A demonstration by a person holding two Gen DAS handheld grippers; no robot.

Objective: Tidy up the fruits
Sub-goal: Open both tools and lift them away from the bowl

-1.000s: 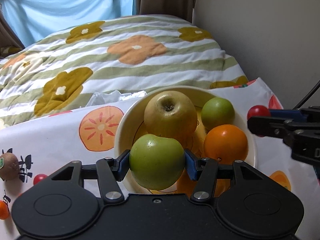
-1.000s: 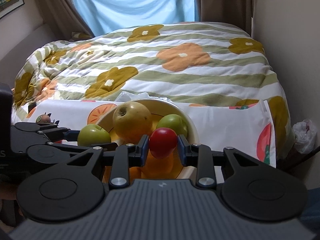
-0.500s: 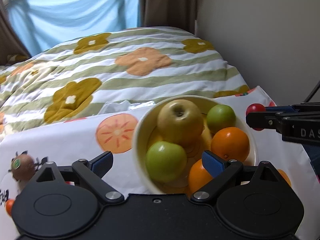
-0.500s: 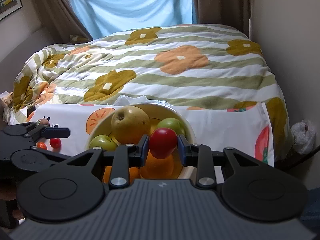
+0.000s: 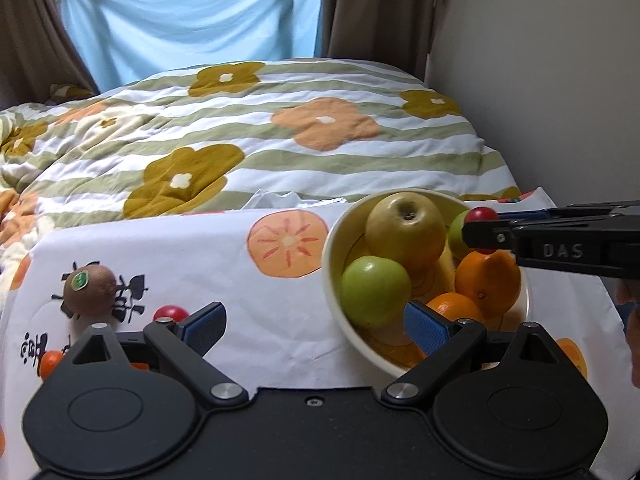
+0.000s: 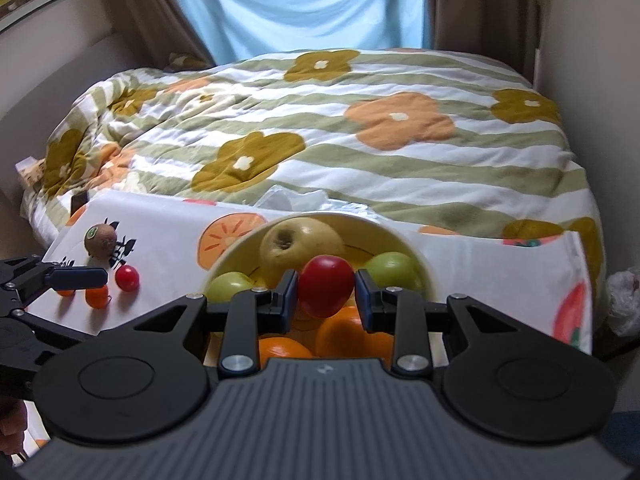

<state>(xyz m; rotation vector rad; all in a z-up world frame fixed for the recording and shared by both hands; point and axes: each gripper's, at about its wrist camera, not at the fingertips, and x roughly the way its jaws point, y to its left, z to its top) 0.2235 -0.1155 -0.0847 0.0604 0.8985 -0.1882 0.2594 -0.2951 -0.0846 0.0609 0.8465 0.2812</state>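
Right tongs (image 6: 326,294) clenched on a small red tomato (image 6: 324,282), pads on its left and right sides, up in the air over the near middle of the bowl (image 5: 332,264). Left tongs (image 5: 316,326) spread wide, grasping nothing, just near and left of the bowl, above the bench (image 5: 248,308).

Already in the bowl: a big yellow apple (image 5: 406,232) at the far side, a green apple (image 5: 374,290) at the left, a second green apple (image 6: 394,270) at the far right, two oranges (image 5: 488,282) at the near right. Quite full, all round tops and few flat spots.

Not yet in the bowl, over on the left of the bench: a brown kiwi (image 5: 90,290) with a green sticker, one more red tomato (image 5: 170,314) just right of it, and little orange tomatoes (image 6: 96,296) nearer.

About the held tomato, a guess: very light, smooth, a bit slippery, thin skin, soft inside. Easy to squash or split, so only a gentle squeeze. Best held across its fat middle, as now. Probably best let go low, into a dip between the fruits, not from high up. Likely to roll or bounce off a round orange otherwise.

About the kiwi, also a guess: heavier, fuzzy, not slippery, a little soft. Best taken around its middle, across the short way. Little tomatoes on the bench: likely to roll away at a poke, so pads down on both sides first, then a slow close.
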